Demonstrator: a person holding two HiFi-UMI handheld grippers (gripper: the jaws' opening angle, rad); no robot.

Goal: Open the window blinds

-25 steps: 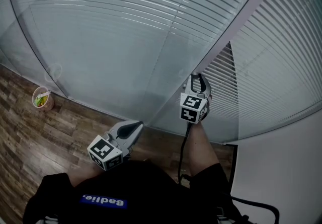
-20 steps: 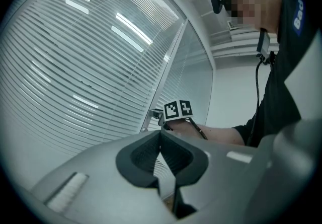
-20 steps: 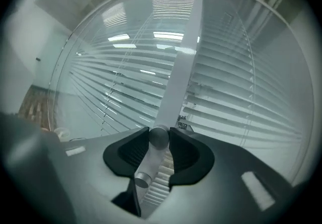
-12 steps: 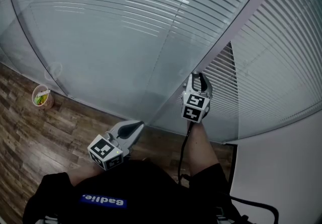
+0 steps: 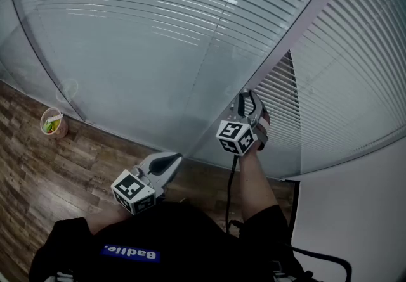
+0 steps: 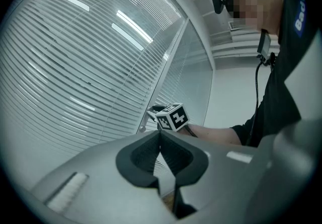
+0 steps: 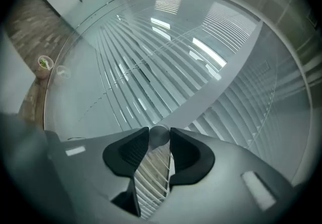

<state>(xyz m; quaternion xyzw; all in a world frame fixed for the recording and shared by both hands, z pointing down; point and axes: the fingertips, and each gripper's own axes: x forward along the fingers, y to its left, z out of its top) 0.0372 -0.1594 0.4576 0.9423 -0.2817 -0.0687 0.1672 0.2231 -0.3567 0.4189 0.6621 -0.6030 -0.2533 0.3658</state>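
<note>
The slatted blinds (image 5: pixel 158 14) hang behind glass on both sides of a pale window post (image 5: pixel 298 27). In the right gripper view a small round grey knob (image 7: pixel 160 135) on that post sits between the tips of my right gripper (image 7: pixel 160 138). Both pads touch the knob, though the jaws have just been opening a little. In the head view my right gripper (image 5: pixel 248 98) reaches up to the post. Lower down, near my body, my left gripper (image 5: pixel 172 159) is shut with nothing in it; its tips (image 6: pixel 160 133) meet in its own view.
A wood-pattern floor (image 5: pixel 38 173) runs along the foot of the glass. A small cup (image 5: pixel 52 122) with something green in it stands on that floor at the left. A white wall panel (image 5: pixel 355 211) closes the right side. A black cable (image 5: pixel 229 198) hangs beside the right arm.
My right gripper has rolled about its own axis on the knob, and its marker cube has swung to the left. The left gripper has stayed where it was.
</note>
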